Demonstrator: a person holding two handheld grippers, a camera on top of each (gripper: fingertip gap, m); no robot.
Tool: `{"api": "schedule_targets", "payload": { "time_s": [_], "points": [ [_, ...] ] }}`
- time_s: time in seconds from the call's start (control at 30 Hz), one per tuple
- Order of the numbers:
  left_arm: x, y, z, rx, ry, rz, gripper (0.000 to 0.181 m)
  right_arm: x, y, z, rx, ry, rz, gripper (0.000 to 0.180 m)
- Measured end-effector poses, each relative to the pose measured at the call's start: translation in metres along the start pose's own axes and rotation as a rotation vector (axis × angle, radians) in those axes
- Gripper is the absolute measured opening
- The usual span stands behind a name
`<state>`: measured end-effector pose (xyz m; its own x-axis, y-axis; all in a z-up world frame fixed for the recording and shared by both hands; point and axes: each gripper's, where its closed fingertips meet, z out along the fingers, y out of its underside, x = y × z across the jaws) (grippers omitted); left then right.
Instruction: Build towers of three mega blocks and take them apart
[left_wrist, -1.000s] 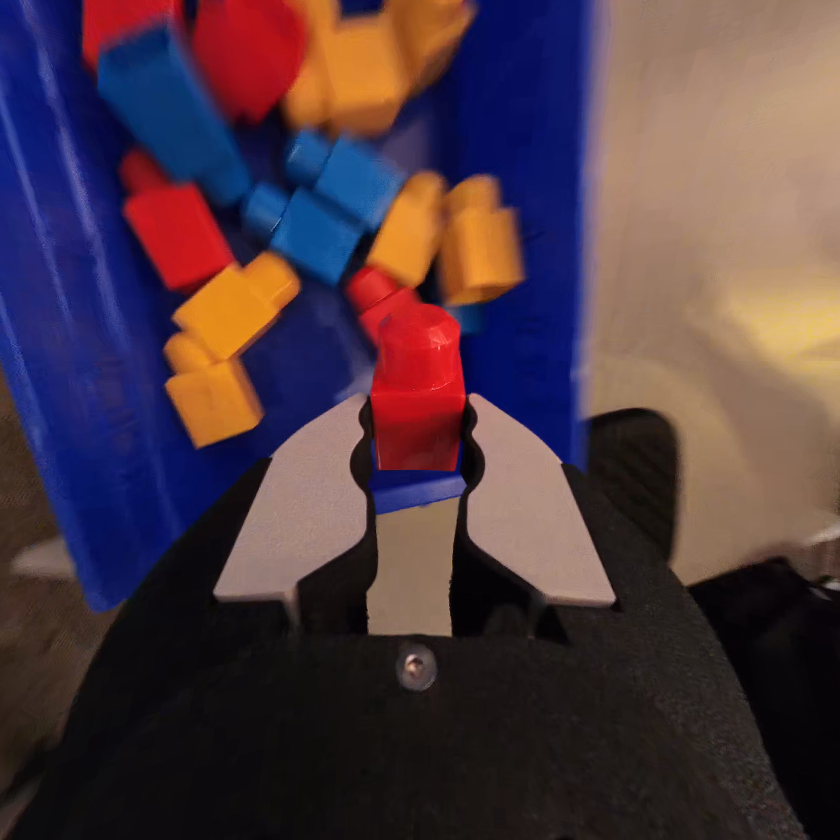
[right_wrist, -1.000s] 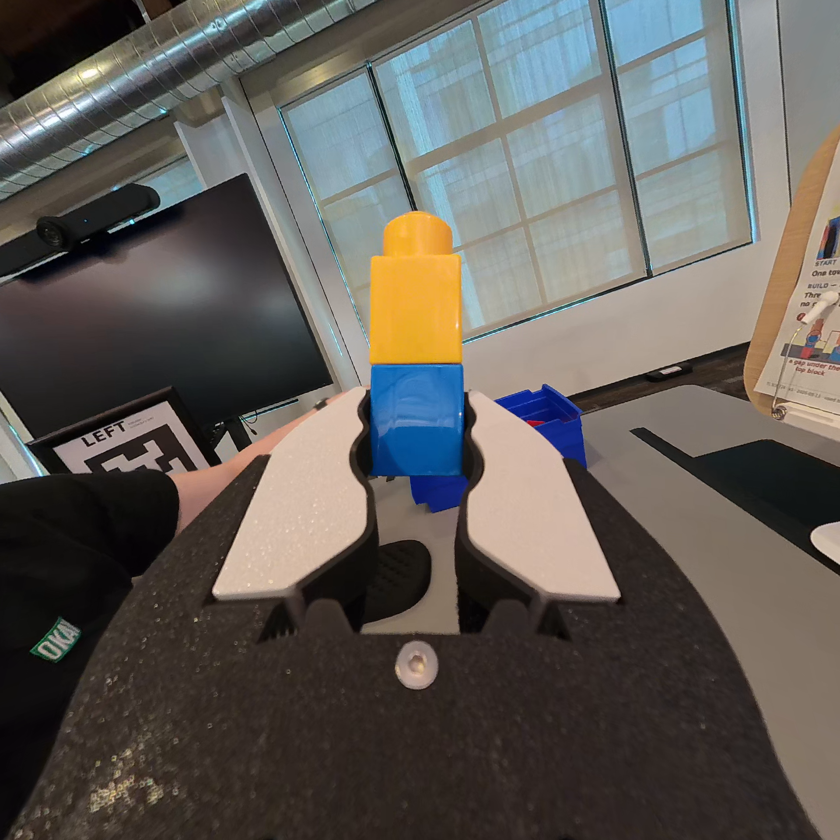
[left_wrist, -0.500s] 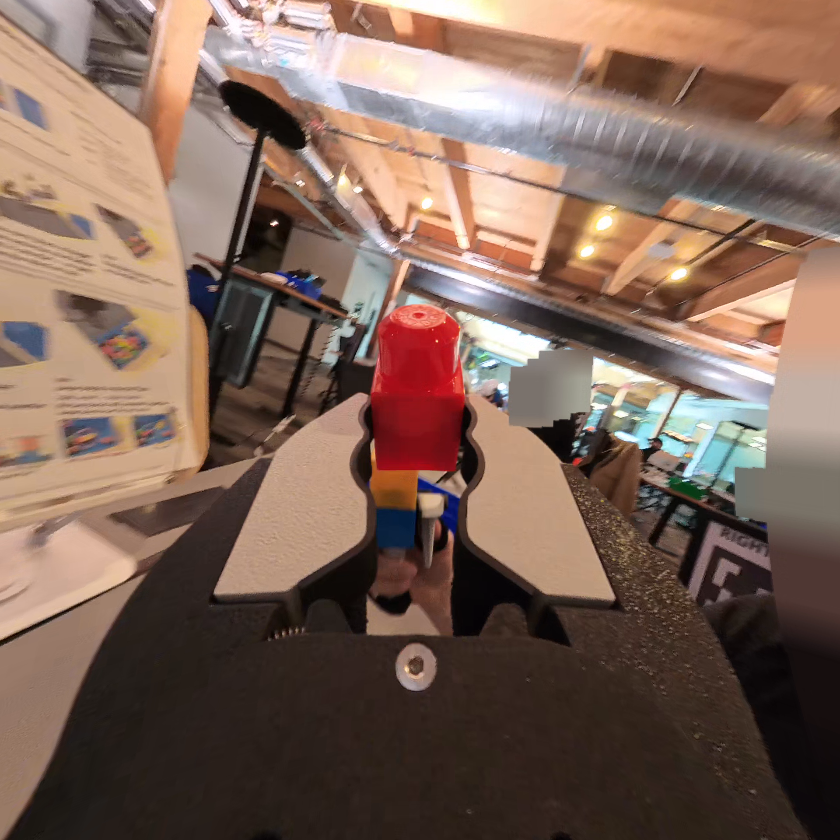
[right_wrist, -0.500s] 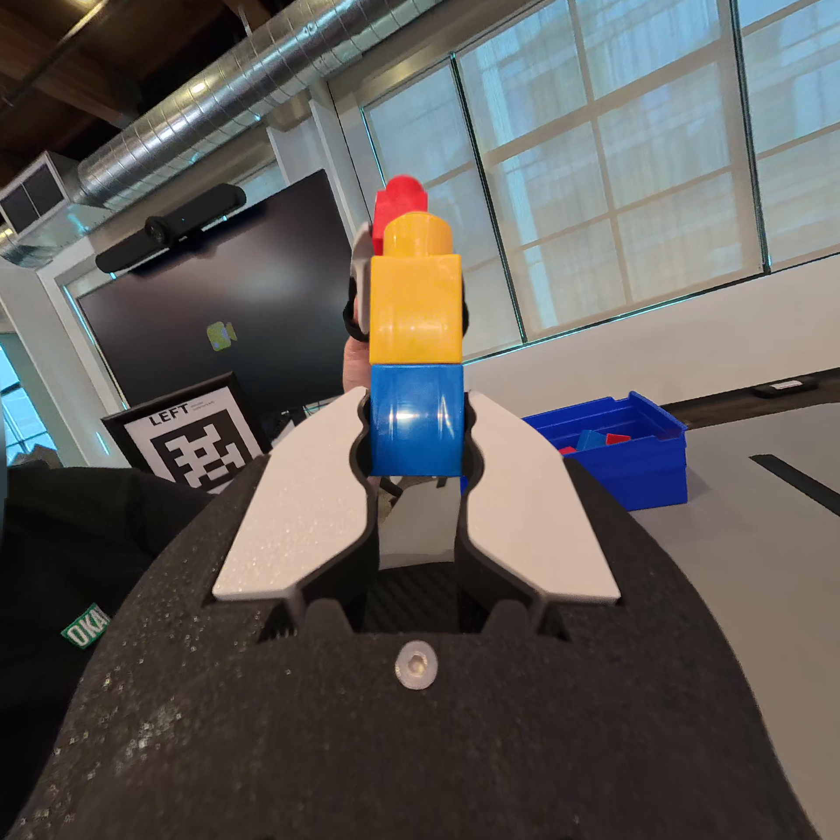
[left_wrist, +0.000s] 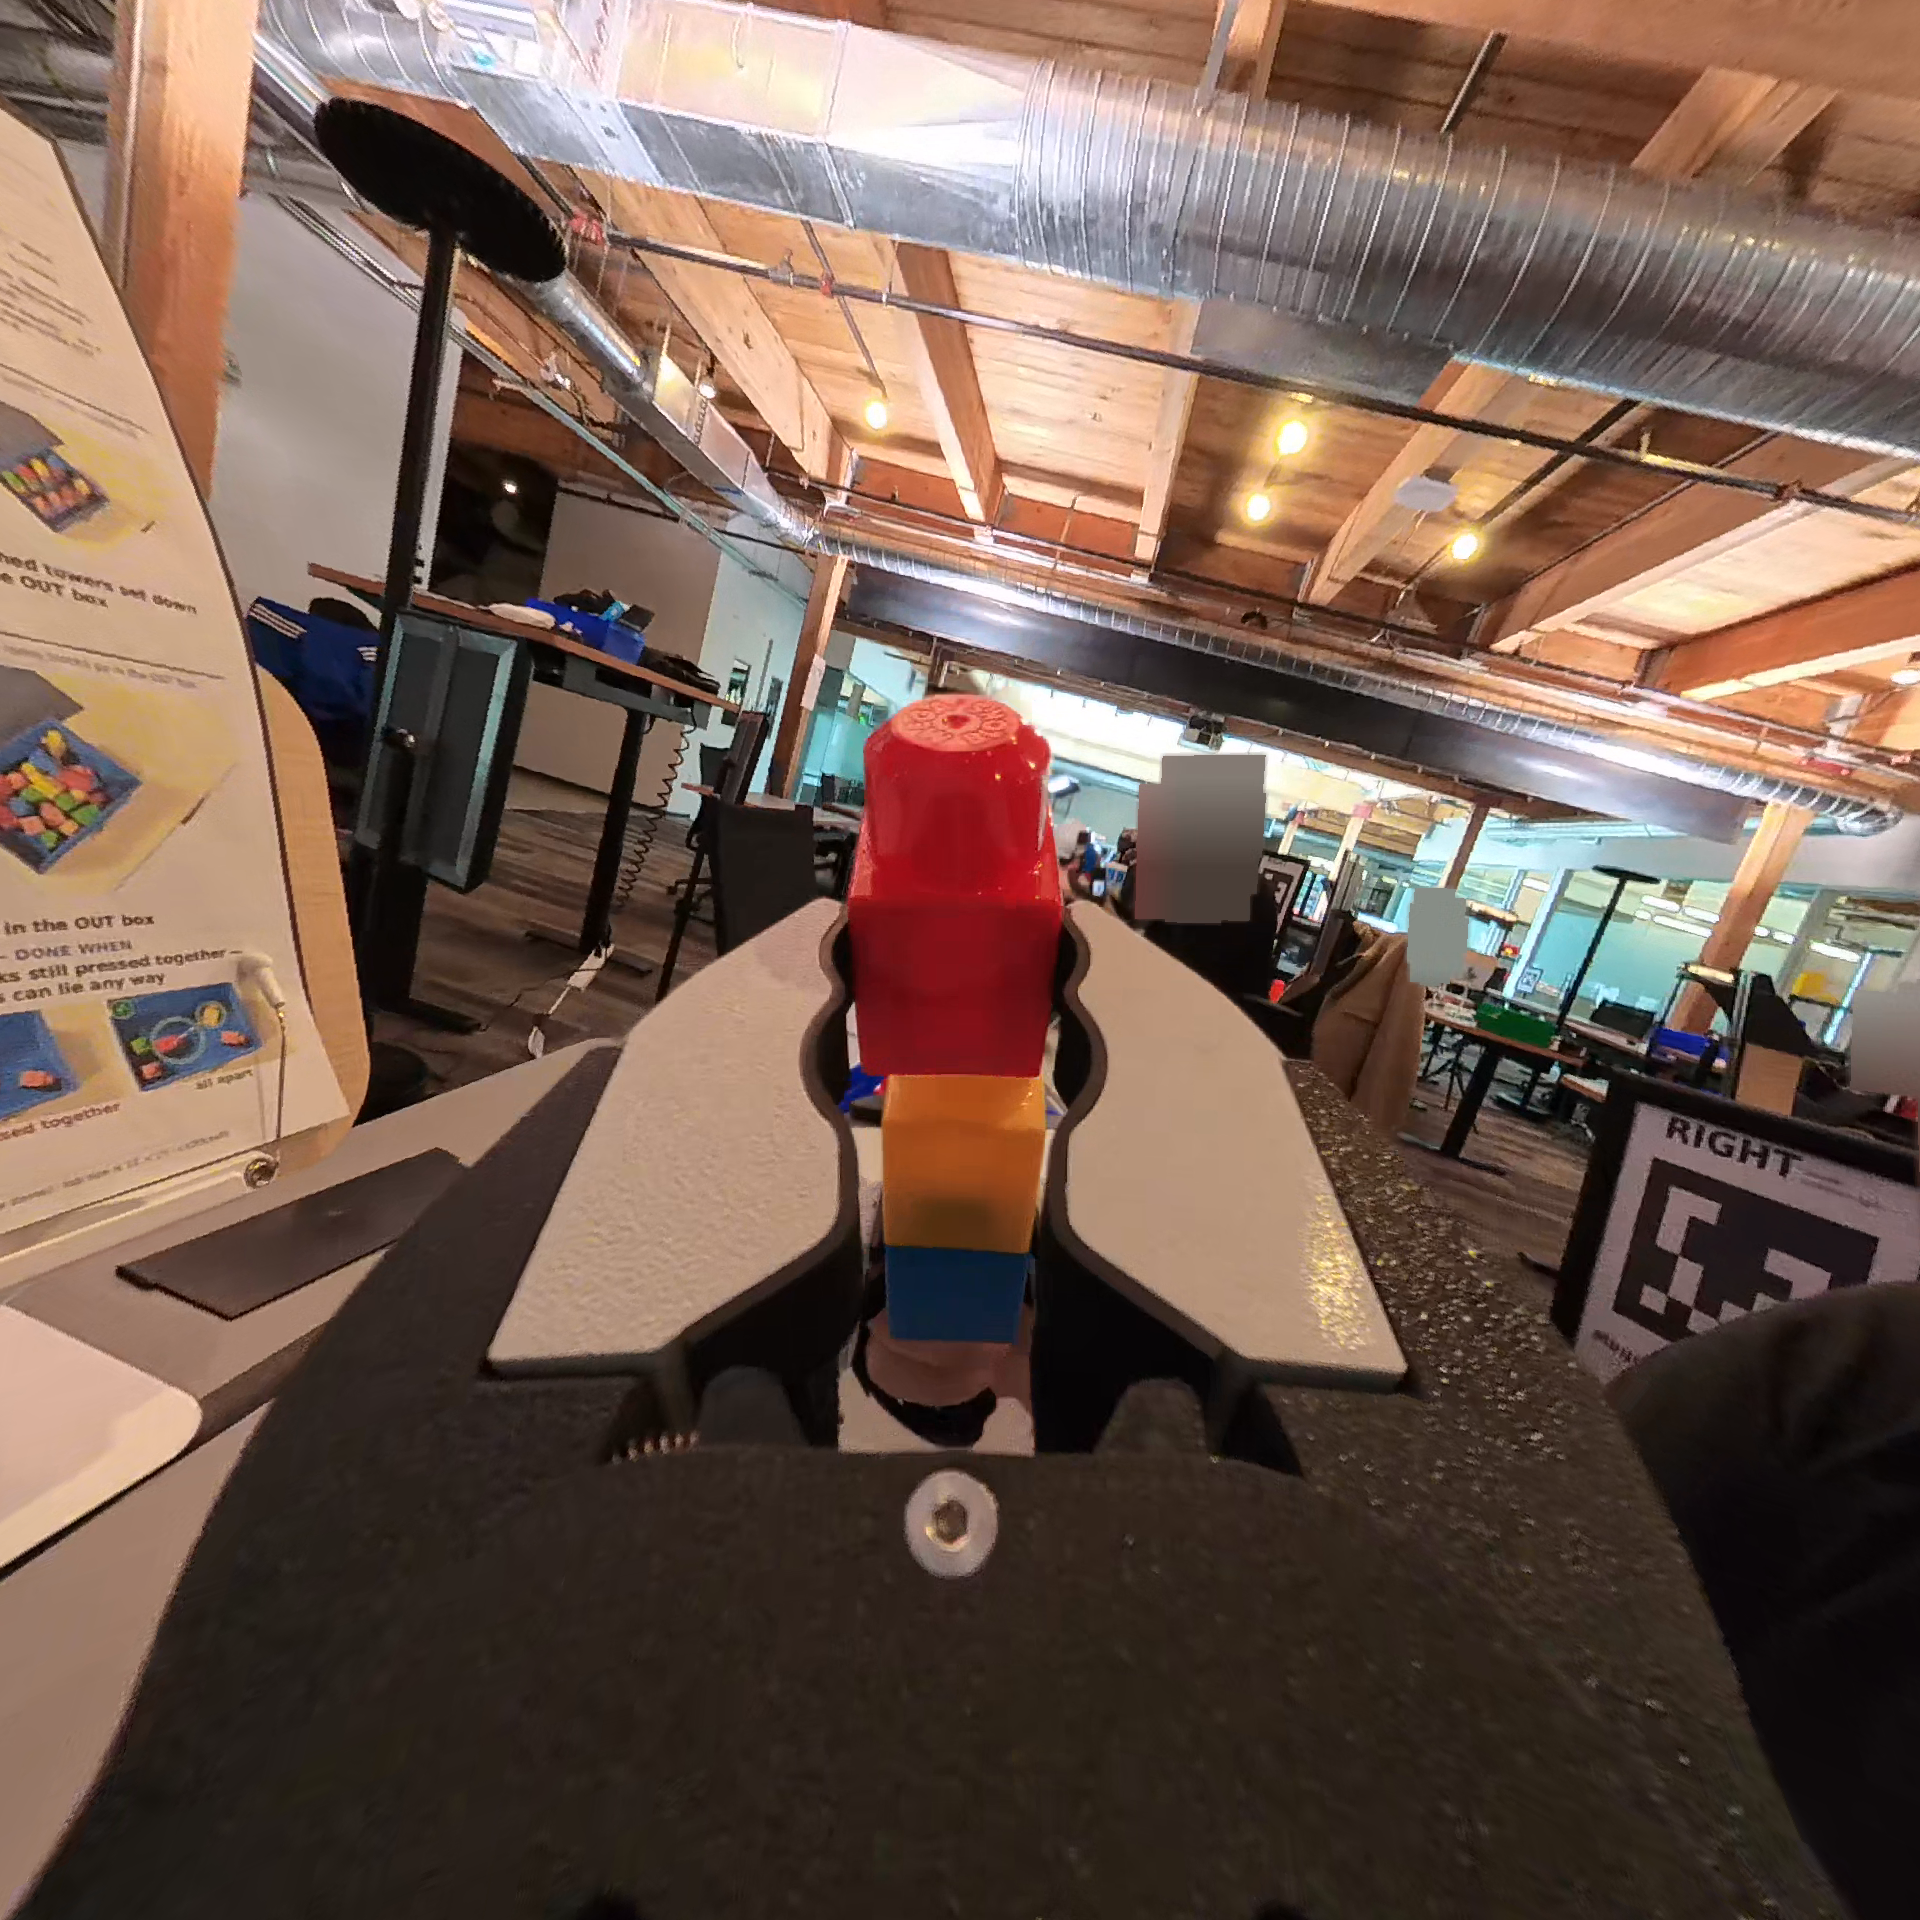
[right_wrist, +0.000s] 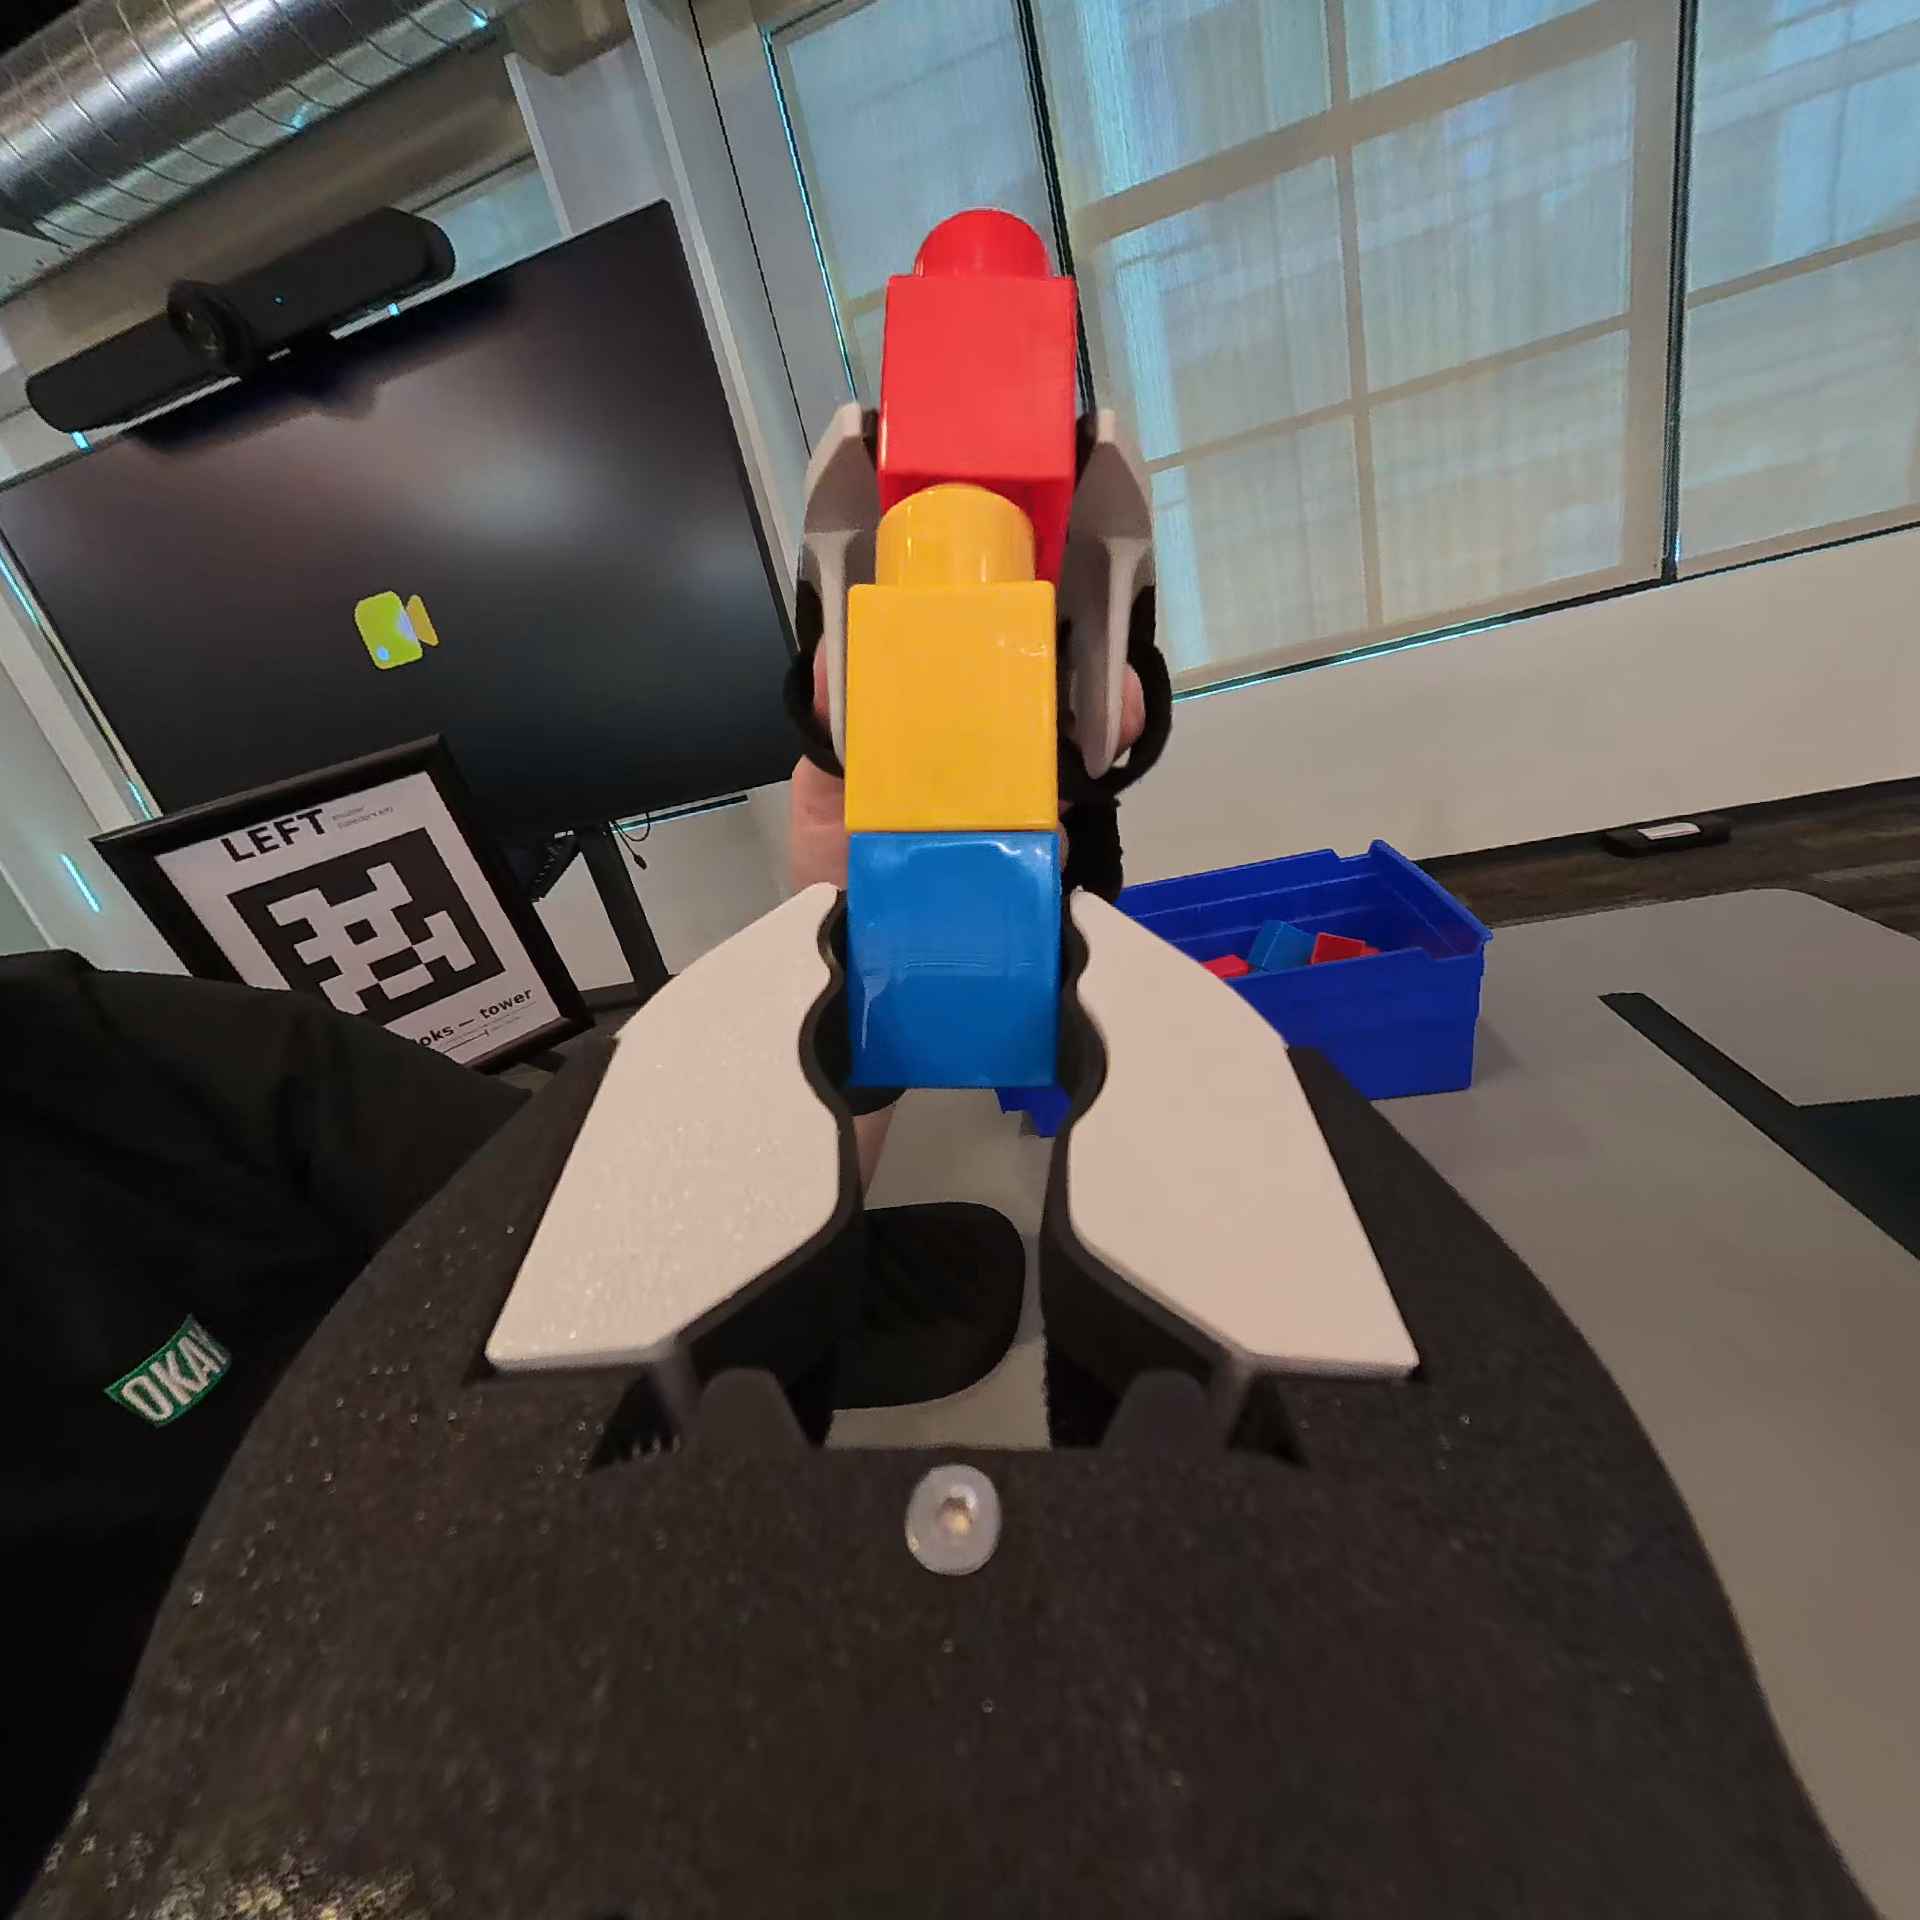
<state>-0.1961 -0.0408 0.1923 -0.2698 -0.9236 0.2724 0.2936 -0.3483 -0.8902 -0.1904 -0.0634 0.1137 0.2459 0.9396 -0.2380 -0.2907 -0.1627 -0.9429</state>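
Behind the held blocks (right_wrist: 951, 707), blue bin (right_wrist: 1351, 1013).

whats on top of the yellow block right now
The red block, held by the left gripper, sits over the yellow block. The yellow stud is still visible, so it is not pressed fully down. The stud's far side is hidden.

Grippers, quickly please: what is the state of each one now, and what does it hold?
Left gripper: shut on the red block.
Right gripper: shut on the blue block, with the yellow block stacked on it.
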Motion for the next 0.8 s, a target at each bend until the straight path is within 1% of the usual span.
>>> {"api": "schedule_targets", "payload": {
  "time_s": [0.13,0.3,0.43,0.53,0.63,0.73,0.8],
  "points": [
    [0.001,0.015,0.004,-0.076,0.008,0.012,0.036,0.002,0.004,0.000,-0.002,0.004,0.000,0.036],
    [-0.007,0.025,-0.002,-0.168,-0.016,-0.003,0.036,0.009,0.009,-0.003,-0.028,0.029,0.004,0.036],
    [-0.010,0.034,-0.006,-0.259,-0.047,0.043,0.036,0.011,0.014,-0.006,-0.065,0.037,0.004,0.036],
    [-0.010,0.036,-0.006,-0.264,-0.044,0.024,0.036,0.010,0.016,-0.007,-0.066,0.010,0.052,0.036],
    [-0.011,0.035,-0.007,-0.257,-0.033,-0.003,0.036,0.011,0.008,-0.007,-0.003,-0.002,0.093,0.035],
    [-0.013,0.043,-0.005,-0.293,-0.040,-0.019,0.036,0.011,0.003,-0.005,0.044,-0.008,0.116,0.036],
    [-0.014,0.049,0.000,-0.305,-0.040,-0.021,0.036,0.009,0.012,-0.001,-0.017,-0.009,0.097,0.036]
  ]
}}
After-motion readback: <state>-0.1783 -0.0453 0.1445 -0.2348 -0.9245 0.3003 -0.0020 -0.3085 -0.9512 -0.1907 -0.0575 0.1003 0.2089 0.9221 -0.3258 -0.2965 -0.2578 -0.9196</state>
